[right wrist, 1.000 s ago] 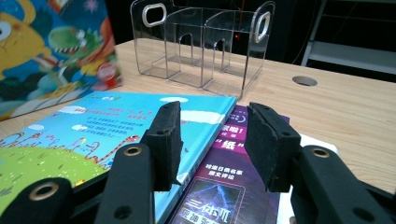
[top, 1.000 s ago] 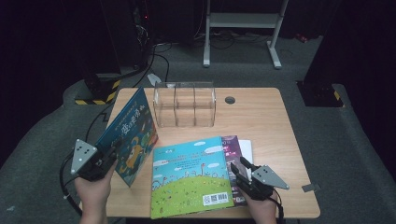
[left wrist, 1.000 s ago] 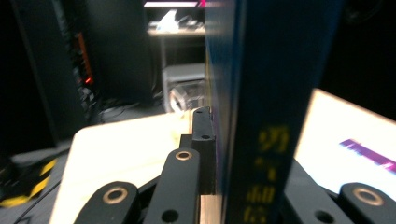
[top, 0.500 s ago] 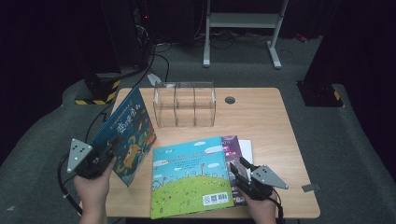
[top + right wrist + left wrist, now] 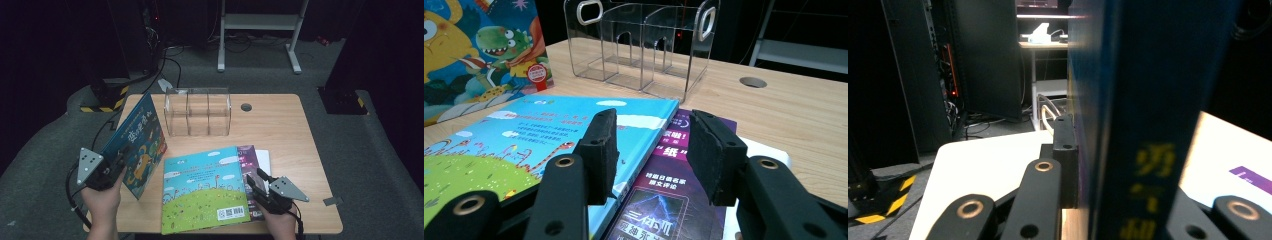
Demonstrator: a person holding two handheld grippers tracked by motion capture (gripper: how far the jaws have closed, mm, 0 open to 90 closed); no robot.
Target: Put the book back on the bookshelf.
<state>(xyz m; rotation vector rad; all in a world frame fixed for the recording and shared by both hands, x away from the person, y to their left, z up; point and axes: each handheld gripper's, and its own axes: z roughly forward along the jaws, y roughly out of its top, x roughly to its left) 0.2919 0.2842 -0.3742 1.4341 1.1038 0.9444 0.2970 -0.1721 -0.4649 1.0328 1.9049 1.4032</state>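
my left tongs (image 5: 119, 161) are clamped on the blue book (image 5: 137, 142), holding it tilted upright at the surface's (image 5: 280, 125) left edge, near the clear rack (image 5: 198, 111). my right tongs (image 5: 651, 150) hang partly open over the flat books (image 5: 574, 135), gripping nothing.

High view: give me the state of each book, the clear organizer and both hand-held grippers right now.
Dark blue book: lifted, tilted on edge, clamped.
Light blue book: flat on the table, closed, overlapping the purple book.
Purple book: flat, partly covered.
Clear organizer: upright, empty.
Left hand-held gripper: shut on the dark blue book.
Right hand-held gripper: open, jaws over the book edges.
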